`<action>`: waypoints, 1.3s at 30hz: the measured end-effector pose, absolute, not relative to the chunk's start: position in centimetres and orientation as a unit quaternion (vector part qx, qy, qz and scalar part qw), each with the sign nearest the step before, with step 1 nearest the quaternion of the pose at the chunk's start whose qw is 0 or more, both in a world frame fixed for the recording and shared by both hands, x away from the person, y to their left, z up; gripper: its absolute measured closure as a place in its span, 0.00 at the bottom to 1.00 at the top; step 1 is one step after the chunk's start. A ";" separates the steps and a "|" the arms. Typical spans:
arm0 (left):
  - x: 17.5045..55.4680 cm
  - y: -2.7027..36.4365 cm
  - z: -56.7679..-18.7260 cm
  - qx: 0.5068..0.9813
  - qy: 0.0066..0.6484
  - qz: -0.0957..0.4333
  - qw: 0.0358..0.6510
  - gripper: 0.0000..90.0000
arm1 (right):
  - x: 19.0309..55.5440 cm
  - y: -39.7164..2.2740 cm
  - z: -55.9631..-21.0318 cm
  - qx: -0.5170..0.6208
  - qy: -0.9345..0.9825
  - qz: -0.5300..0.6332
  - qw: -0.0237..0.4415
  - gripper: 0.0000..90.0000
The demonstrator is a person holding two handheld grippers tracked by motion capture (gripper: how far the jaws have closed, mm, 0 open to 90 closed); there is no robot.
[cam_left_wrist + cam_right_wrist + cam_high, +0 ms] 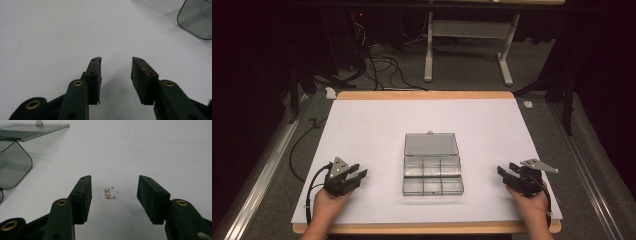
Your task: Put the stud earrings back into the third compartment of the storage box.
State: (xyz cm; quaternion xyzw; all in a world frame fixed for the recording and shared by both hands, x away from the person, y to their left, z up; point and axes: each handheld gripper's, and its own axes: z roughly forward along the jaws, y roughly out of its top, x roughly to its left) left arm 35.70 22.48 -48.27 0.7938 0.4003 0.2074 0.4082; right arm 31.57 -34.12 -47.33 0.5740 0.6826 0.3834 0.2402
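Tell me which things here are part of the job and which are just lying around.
In the job:
- pearl earrings on the table, between the open right tongs
- clear compartment box, lid open

Lying about:
- open left tongs, over bare table
- cables on the floor
- white desk frame behind

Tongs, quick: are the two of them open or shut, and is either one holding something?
Left tongs: open, holding nothing.
Right tongs: open, holding nothing; small pearl earrings lie on the table between the jaws, untouched.
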 end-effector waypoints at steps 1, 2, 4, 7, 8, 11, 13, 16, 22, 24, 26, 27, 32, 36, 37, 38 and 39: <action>35.7 22.5 -48.3 0.794 0.400 0.209 0.408 0.69 | 31.5 -34.0 -47.3 0.573 0.684 0.383 0.240 0.51; 35.6 22.5 -48.3 0.792 0.400 0.213 0.408 0.69 | 31.5 -34.0 -47.3 0.572 0.685 0.382 0.241 0.52; 35.5 22.4 -48.2 0.792 0.400 0.217 0.408 0.71 | 31.5 -34.0 -47.3 0.568 0.687 0.381 0.243 0.52; 35.6 22.5 -48.2 0.790 0.401 0.214 0.412 0.72 | 31.4 -34.0 -47.3 0.571 0.684 0.385 0.241 0.51; 35.6 22.5 -48.1 0.789 0.403 0.214 0.412 0.72 | 31.3 -34.1 -47.3 0.572 0.683 0.385 0.240 0.51; 35.6 22.5 -48.2 0.788 0.404 0.220 0.410 0.68 | 31.4 -34.1 -47.4 0.571 0.684 0.386 0.240 0.51; 35.5 22.4 -48.2 0.790 0.401 0.224 0.406 0.62 | 31.4 -34.0 -47.4 0.575 0.683 0.382 0.238 0.50; 35.5 22.3 -48.2 0.792 0.403 0.226 0.400 0.56 | 31.5 -34.0 -47.4 0.575 0.686 0.376 0.240 0.50; 35.6 22.1 -48.3 0.796 0.402 0.224 0.393 0.52 | 31.5 -33.8 -47.4 0.576 0.688 0.367 0.245 0.50; 35.6 22.1 -48.3 0.798 0.399 0.227 0.391 0.50 | 31.4 -33.6 -47.3 0.575 0.692 0.365 0.240 0.51; 35.5 21.9 -48.3 0.800 0.395 0.227 0.390 0.48 | 31.4 -33.2 -47.0 0.572 0.702 0.351 0.238 0.51; 35.5 21.9 -48.3 0.803 0.393 0.228 0.387 0.47 | 31.4 -32.9 -46.9 0.567 0.709 0.343 0.241 0.51; 35.4 21.6 -48.4 0.808 0.384 0.231 0.382 0.45 | 31.4 -32.1 -46.7 0.560 0.730 0.317 0.230 0.52; 35.4 21.8 -48.3 0.806 0.383 0.227 0.390 0.45 | 31.4 -31.6 -46.4 0.560 0.745 0.292 0.214 0.51; 35.4 21.8 -48.3 0.807 0.381 0.226 0.391 0.45 | 31.5 -31.6 -46.2 0.562 0.748 0.286 0.206 0.51; 35.4 21.8 -48.3 0.807 0.380 0.225 0.391 0.45 | 31.5 -31.5 -46.1 0.564 0.752 0.280 0.196 0.51; 35.4 21.8 -48.3 0.808 0.379 0.225 0.391 0.45 | 31.6 -31.4 -45.9 0.565 0.756 0.271 0.190 0.51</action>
